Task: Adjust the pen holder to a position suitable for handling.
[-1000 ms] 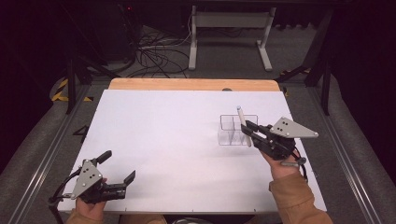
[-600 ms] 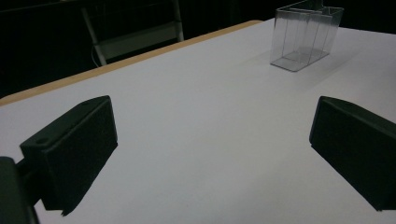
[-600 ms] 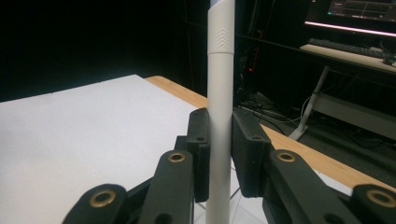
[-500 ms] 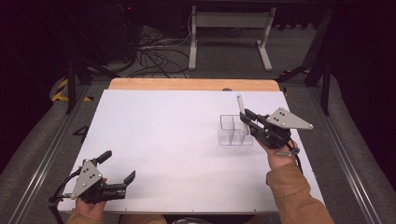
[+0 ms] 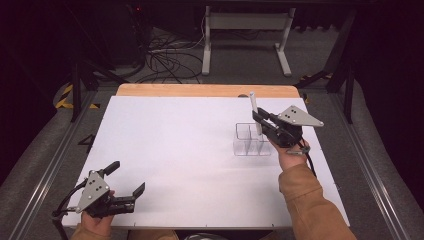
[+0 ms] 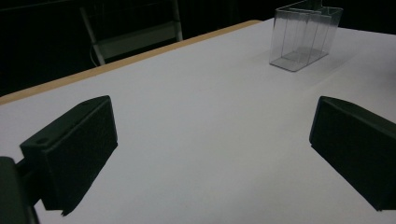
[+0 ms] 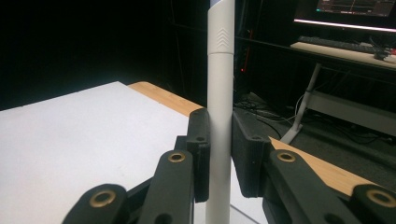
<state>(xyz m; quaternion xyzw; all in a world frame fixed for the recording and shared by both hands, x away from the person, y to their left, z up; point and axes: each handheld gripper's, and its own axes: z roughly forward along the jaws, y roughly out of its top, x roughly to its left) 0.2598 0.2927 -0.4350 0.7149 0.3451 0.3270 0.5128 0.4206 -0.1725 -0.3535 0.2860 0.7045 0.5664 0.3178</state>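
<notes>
The right gripper (image 5: 259, 121) pinches a white marker (image 7: 219, 93) upright above the clear organizer (image 5: 251, 139) near the table's right edge; a tilt could hit a divider and tip it, while the left gripper (image 5: 126, 181) rests spread

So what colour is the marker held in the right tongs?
White barrel on the marker, a bluish band near its top; the right gripper view shows it best.

Slim white cylindrical marker pen (image 7: 219, 116): plastic, capped, chevron marks embossed on the cap; stands upright, lower end over a compartment of the organiser. Clear plastic divided organiser box (image 5: 246, 141): rectangular, several compartments, upright on the white table's right half, toward the far edge.
</notes>
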